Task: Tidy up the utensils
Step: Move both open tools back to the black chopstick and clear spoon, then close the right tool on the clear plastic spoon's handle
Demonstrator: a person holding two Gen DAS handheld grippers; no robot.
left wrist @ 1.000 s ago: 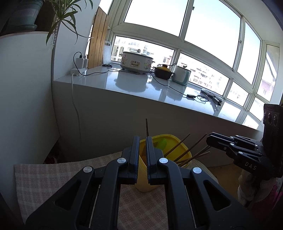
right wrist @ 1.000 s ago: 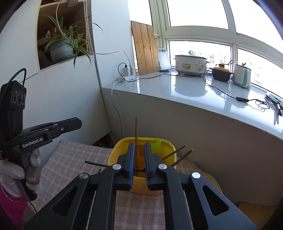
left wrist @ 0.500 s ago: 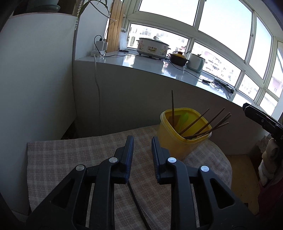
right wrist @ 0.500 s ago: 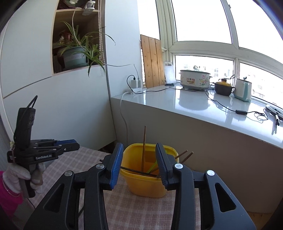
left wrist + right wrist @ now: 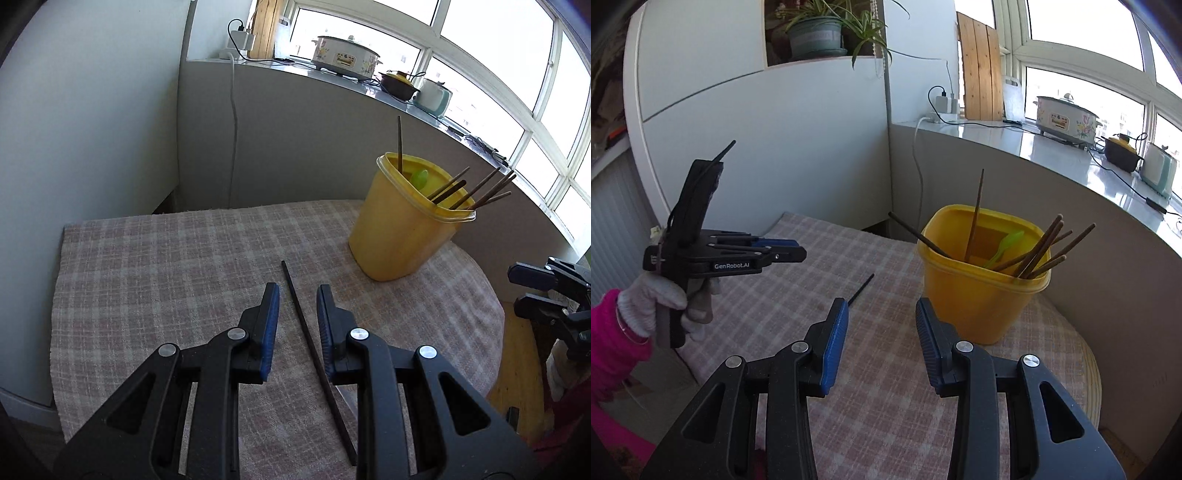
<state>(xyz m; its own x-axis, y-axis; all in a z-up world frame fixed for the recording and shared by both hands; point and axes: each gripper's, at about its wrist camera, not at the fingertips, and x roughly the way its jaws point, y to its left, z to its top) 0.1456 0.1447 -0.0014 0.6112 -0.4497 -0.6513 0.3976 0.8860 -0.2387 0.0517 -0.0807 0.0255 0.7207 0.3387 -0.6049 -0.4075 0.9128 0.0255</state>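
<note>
While both grippers hang over the checked cloth, this is how things sit:

Left gripper (image 5: 297,291): jaws parted a little, nothing pinched. A dark chopstick (image 5: 314,347) lies on the cloth and runs between the blue pads, closer to the right-hand one; can't tell if it touches that pad.
Right gripper (image 5: 881,306): jaws apart, wider than the left's, empty. Only bare cloth between the pads.
Yellow tub (image 5: 979,291): standing upright on the far right part of the table, past both grippers.
Stuff in the tub: a bunch of brown chopsticks (image 5: 1039,249) leaning out over the rim, one stick standing nearly straight up, plus a green plastic utensil (image 5: 1006,245) poking up inside.
Cloth (image 5: 166,266): pink-and-beige plaid, covers the table top.
Person: a white-gloved hand (image 5: 661,299) with a pink sleeve holds the left gripper's handle, seen from the right wrist view.
Background: white sill with a cooker (image 5: 345,57) under the windows.
</note>
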